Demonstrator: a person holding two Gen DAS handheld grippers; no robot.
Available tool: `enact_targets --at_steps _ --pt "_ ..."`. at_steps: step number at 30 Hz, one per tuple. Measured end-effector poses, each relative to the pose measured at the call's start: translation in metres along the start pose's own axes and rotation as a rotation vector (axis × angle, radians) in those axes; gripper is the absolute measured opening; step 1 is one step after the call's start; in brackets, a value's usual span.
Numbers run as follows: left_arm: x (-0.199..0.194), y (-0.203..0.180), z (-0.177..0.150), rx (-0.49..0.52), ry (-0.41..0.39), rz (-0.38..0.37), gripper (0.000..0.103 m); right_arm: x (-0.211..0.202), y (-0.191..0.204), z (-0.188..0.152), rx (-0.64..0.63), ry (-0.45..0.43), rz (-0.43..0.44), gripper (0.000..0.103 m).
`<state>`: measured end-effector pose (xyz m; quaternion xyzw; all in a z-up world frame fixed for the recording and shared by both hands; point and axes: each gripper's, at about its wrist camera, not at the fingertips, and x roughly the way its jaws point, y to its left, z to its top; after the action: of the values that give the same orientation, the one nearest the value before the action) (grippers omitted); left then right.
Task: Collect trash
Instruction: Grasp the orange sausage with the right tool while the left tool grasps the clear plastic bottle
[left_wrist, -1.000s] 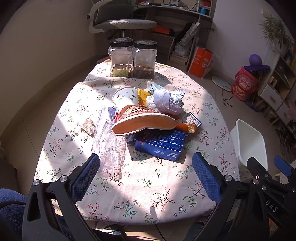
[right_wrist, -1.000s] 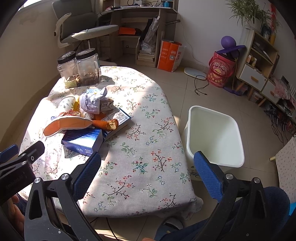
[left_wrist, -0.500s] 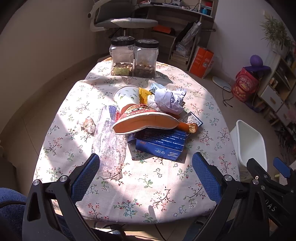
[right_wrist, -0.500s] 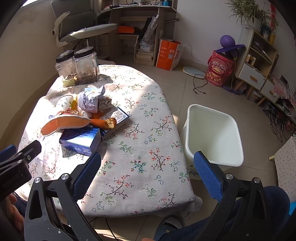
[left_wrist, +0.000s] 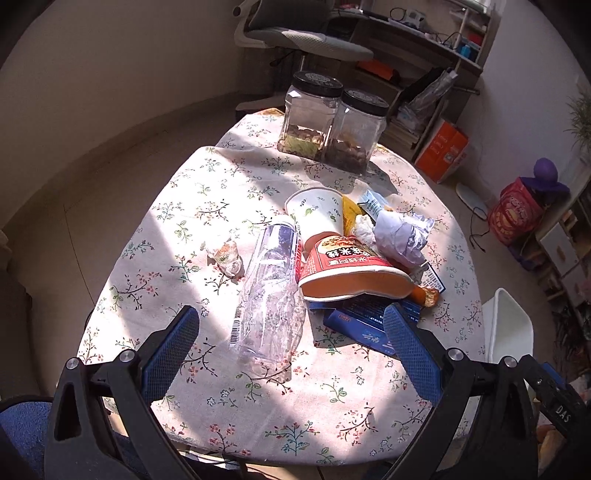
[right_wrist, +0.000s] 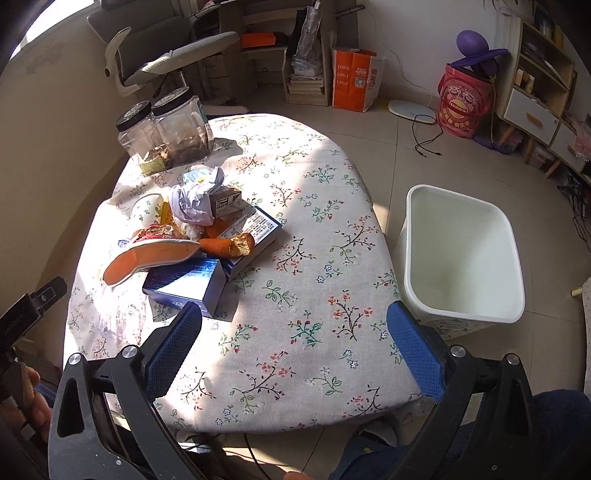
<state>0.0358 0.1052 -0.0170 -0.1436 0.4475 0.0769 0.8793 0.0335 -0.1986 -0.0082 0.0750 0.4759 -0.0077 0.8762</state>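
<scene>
Several pieces of trash lie heaped on the table (left_wrist: 177, 192): a crushed plastic bottle (left_wrist: 271, 288) nearest the left gripper (left_wrist: 291, 336), a squashed noodle cup (left_wrist: 347, 269) touching the bottle's right side, a paper cup (left_wrist: 317, 214) just behind the bottle, blue boxes (right_wrist: 184, 284) under the noodle cup, and a small wad (left_wrist: 227, 254) left of the bottle. Compared with a second ago, the left gripper has closed in on the heap, its jaws spread wide either side of the bottle. Nothing is gripped yet. The right gripper (right_wrist: 293, 349), also spread and empty, hangs over bare cloth right of the bottle, with the white bin (right_wrist: 461, 258) further right on the floor, apparently empty. Collection seems about to start.
</scene>
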Motion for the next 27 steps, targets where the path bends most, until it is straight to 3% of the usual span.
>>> enact_targets --at_steps 3,7,11,15,20,24,25,27 --pt "0.007 0.03 0.017 -0.09 0.009 0.024 0.097 0.004 -0.001 0.02 0.012 0.027 0.064 0.096" --pt "0.024 0.05 0.025 -0.182 0.054 -0.004 0.097 0.021 0.013 0.047 -0.013 0.107 0.16 0.096" --pt "0.046 0.042 0.017 -0.137 0.137 -0.02 0.096 0.041 0.047 0.07 -0.191 0.173 0.191 0.096" --pt "0.063 0.026 0.005 -0.042 0.188 0.012 0.096 0.076 0.065 0.077 -0.349 0.223 0.139 0.096" --pt "0.09 0.017 -0.002 0.0 0.235 0.056 0.094 0.116 0.057 0.068 -0.287 0.323 0.177 0.084" --pt "0.11 0.011 -0.004 0.012 0.277 0.083 0.077 0.13 0.058 0.069 -0.299 0.32 0.13 0.074" --pt "0.113 0.01 -0.004 0.019 0.276 0.091 0.076 0.136 0.054 0.069 -0.274 0.334 0.133 0.067" --pt "0.117 0.009 -0.003 0.021 0.277 0.097 0.075 0.145 0.049 0.071 -0.225 0.346 0.154 0.064"
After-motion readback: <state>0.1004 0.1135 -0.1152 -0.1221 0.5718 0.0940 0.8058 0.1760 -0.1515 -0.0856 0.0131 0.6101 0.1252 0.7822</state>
